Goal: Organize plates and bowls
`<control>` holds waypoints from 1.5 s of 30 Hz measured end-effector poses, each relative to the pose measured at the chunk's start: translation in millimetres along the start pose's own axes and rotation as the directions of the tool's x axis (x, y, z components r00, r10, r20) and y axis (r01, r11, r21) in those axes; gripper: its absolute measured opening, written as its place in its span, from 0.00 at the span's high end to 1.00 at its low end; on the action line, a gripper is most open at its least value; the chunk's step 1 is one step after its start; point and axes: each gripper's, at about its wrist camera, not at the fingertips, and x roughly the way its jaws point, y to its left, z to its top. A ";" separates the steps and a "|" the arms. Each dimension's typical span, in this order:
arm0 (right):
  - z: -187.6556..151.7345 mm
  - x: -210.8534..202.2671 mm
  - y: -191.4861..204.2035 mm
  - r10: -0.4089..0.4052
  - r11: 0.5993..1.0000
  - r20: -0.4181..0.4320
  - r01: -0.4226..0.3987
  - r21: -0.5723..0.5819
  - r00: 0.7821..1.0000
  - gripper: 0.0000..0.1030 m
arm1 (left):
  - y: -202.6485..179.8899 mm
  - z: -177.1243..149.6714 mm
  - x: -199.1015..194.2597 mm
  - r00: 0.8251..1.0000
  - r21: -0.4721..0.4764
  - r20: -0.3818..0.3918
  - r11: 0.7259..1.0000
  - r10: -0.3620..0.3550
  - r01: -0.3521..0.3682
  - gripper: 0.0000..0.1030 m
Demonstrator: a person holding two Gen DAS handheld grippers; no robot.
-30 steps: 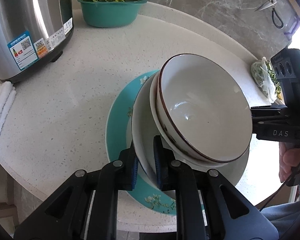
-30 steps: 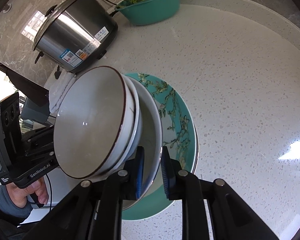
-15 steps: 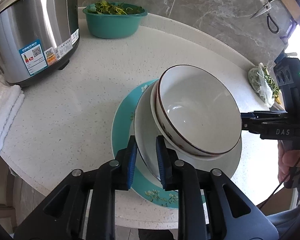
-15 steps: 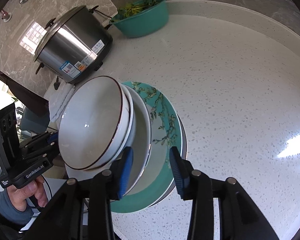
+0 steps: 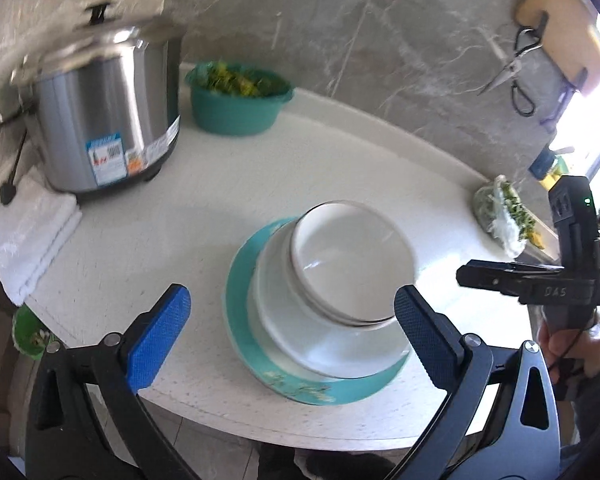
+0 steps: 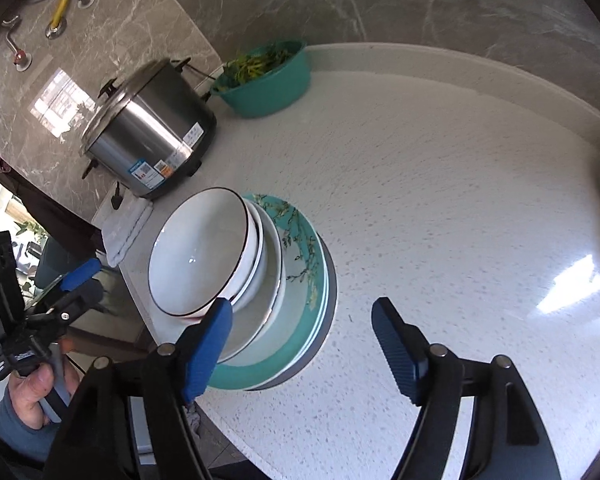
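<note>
Left wrist view: left gripper [image 5: 290, 320] has its jaws spread wide, holding nothing, blue pads [image 5: 158, 334] flanking the near side of the stack without touching it. Stack sits on the white speckled counter [image 5: 172, 240] near its front edge: teal floral plate [image 5: 320, 390] at the bottom, wide white plate [image 5: 312, 344] on it, two nested brown-rimmed bowls [image 5: 352, 256] on top, shifted toward the far right of the plates. Right wrist view: right gripper [image 6: 300, 340] also spread and empty, its left pad [image 6: 208, 348] overlapping the plate rim in frame, contact can't be confirmed; a darker plate edge [image 6: 330, 300] shows under the teal one, so possibly another plate below. From the left gripper the stack lies dead ahead and slightly right; from the right gripper it lies ahead and left, with the bowls on the far-left side. The two grippers face the stack from roughly perpendicular sides. Stack is round, no long axis, so approach angle only matters for rim access. Judgement: stacking looks essentially done, both grippers free. If anything remains, it's centring the bowls, and the right gripper looks nearer. Steel rice cooker [image 5: 108, 120], teal basin of greens [image 5: 240, 104] and folded white towel [image 5: 28, 236] stand well apart, behind and left.
</note>
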 end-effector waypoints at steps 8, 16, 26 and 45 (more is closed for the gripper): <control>-12.7 -55.4 21.5 0.024 0.997 0.101 -0.016 -0.076 0.995 0.23 | -62.9 3.1 -49.2 0.998 -0.037 0.056 0.999 0.007 -0.005 0.00; -43.5 -113.3 28.4 -0.083 0.981 0.219 0.119 -0.155 0.972 0.19 | -139.1 -25.4 -99.0 0.951 -0.083 0.070 0.951 0.302 -0.296 0.00; -73.2 -182.5 6.7 -0.206 0.973 0.312 0.229 -0.036 0.928 0.15 | -222.1 -43.7 -112.6 0.960 -0.020 0.008 0.960 0.281 -0.280 0.00; -91.8 -183.0 28.5 -0.313 0.950 0.259 0.306 0.069 0.914 0.12 | -215.8 -29.2 -140.2 0.954 0.023 0.084 0.956 0.288 -0.291 0.00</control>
